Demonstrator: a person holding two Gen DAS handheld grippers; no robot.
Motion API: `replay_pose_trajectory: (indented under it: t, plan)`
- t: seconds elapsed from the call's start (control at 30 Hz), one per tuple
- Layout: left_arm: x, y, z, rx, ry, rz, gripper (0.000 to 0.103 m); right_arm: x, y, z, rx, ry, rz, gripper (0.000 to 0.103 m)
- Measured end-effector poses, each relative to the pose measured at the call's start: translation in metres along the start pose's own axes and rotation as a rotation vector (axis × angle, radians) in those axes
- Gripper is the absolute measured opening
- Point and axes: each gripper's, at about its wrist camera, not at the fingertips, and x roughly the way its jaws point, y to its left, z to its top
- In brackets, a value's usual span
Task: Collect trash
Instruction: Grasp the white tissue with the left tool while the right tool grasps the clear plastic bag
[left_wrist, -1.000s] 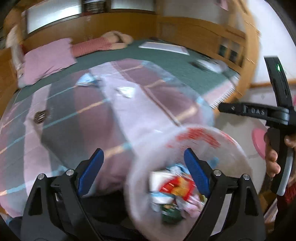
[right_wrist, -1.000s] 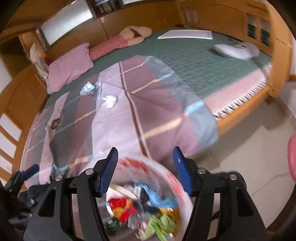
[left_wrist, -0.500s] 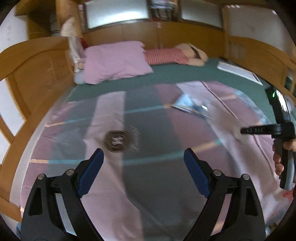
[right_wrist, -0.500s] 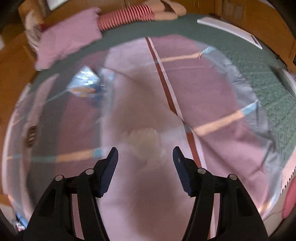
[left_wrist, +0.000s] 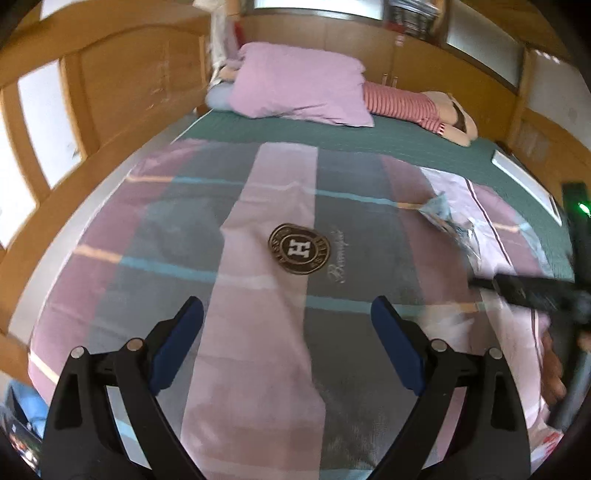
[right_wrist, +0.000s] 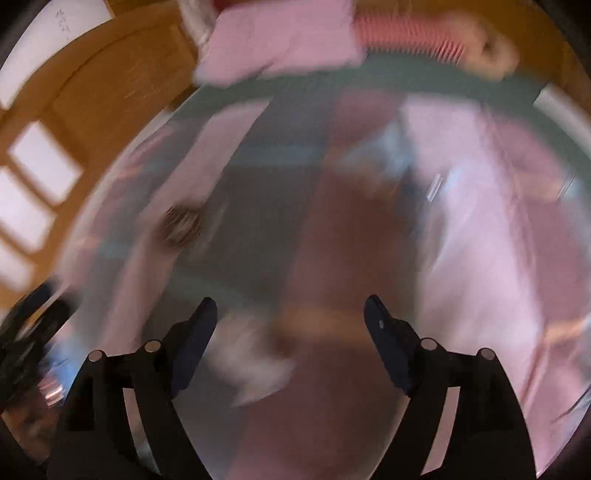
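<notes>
Left hand-held gripper (left_wrist: 287, 321): fingers spread wide apart, nothing between them, hovering over the striped blanket (left_wrist: 280, 206) that covers the bed (left_wrist: 406, 147). Directly ahead of the fingers the blanket carries a round dark badge (left_wrist: 298, 249) with script lettering beside it.

Right hand-held gripper (right_wrist: 290, 321): fingers likewise wide apart and empty. This view is heavily motion-blurred; a pale white scrap (right_wrist: 255, 365) lies on the blanket between and just below the fingertips, and whether it touches either finger cannot be told.

Trash on the bed: a crinkled silvery-blue wrapper (left_wrist: 448, 218) lies on the blanket to the right of the badge, well apart from the left fingers. In the left view the body of the right gripper crosses the right edge, just beyond the wrapper.

Surroundings: pink pillow (left_wrist: 299, 88) at the head of the bed, red-striped cushion (left_wrist: 400, 103) beside it to the right, green mattress cover around the blanket, white flat board (left_wrist: 524, 184) near the right side, wooden headboard and side panels (left_wrist: 122, 96) around the bed.
</notes>
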Motion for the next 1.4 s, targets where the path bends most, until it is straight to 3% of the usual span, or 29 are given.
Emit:
replay_pose_trajectory:
  t: [0.13,0.2,0.23,0.27,0.33,0.47,0.6,0.67,0.73,0.8,0.83,0.93,1.03,1.17,1.4]
  plan:
    - [0.011,0.003,-0.001,-0.021,0.036,-0.032,0.092,0.068,-0.010,0.041,-0.100,0.012,-0.358,0.078]
    - [0.016,-0.002,-0.001,0.003,0.044,-0.063,0.092,0.104,-0.018,0.050,-0.141,0.074,-0.477,0.064]
    - [0.019,-0.006,-0.001,0.018,0.058,-0.094,0.092,0.112,-0.022,0.051,-0.137,0.094,-0.488,0.045]
    - [0.026,-0.010,0.000,0.029,0.087,-0.139,0.092,0.117,-0.027,0.052,-0.114,0.093,-0.460,0.027]
    - [0.042,-0.017,0.004,0.017,0.150,-0.234,0.090,0.108,-0.029,0.051,-0.085,0.066,-0.435,0.006]
    - [0.062,-0.045,0.002,0.087,0.215,-0.353,0.085,0.074,-0.032,0.037,-0.055,0.000,-0.374,0.003]
    - [0.077,-0.087,-0.019,0.237,0.274,-0.379,0.085,0.023,-0.045,0.011,0.018,-0.053,-0.317,0.003]
    - [0.085,-0.108,-0.030,0.344,0.291,-0.331,0.074,-0.013,-0.052,-0.013,0.059,-0.067,-0.273,0.003]
    - [0.095,-0.121,-0.040,0.412,0.317,-0.298,0.037,-0.043,-0.052,-0.033,0.071,-0.079,-0.248,0.003]
    - [0.098,-0.127,-0.045,0.442,0.325,-0.305,0.033,-0.078,-0.051,-0.065,0.065,-0.094,-0.249,0.003]
    - [0.094,-0.129,-0.046,0.460,0.310,-0.300,0.025,-0.088,-0.048,-0.075,0.067,-0.100,-0.255,0.003]
    - [0.075,-0.126,-0.039,0.448,0.240,-0.310,0.020,-0.132,-0.040,-0.117,0.091,-0.132,-0.262,0.003]
    - [0.037,-0.122,-0.033,0.449,0.110,-0.238,0.020,-0.165,-0.030,-0.145,0.079,-0.161,-0.285,0.003]
    - [-0.052,-0.125,-0.030,0.410,-0.071,-0.156,0.020,-0.207,-0.017,-0.173,0.065,-0.203,-0.290,0.003]
    - [-0.181,-0.123,-0.047,0.280,-0.220,-0.186,0.021,-0.274,-0.002,-0.206,0.091,-0.288,-0.271,0.003]
